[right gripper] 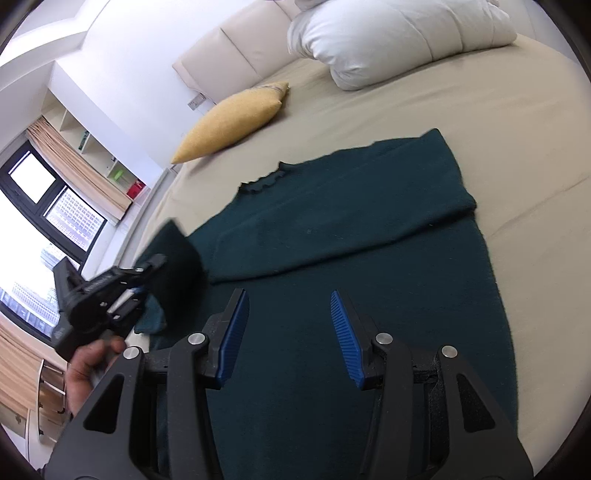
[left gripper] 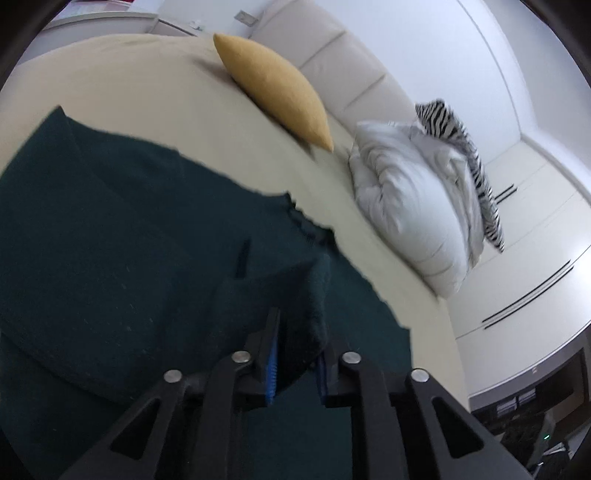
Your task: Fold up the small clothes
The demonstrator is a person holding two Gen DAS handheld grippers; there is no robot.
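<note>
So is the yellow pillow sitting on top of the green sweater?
No, the yellow pillow lies on the bare bed sheet, apart from the green sweater.

This was a bedroom in a home. A wide bed [right gripper: 498, 110] with a beige sheet filled both views, backed by a padded cream headboard [right gripper: 225, 55]. A mustard-yellow cushion [right gripper: 232, 122] and a bunched white duvet [right gripper: 399, 33] lay near the headboard, with a zebra-striped pillow [left gripper: 461, 147] against the duvet. White built-in wardrobes [left gripper: 535, 236] with dark slot handles lined one wall. A large dark-framed window [right gripper: 44, 206] with tan curtains [right gripper: 77, 166] looked out on city buildings, and open wall shelves [right gripper: 92, 144] beside it held small items.
</note>
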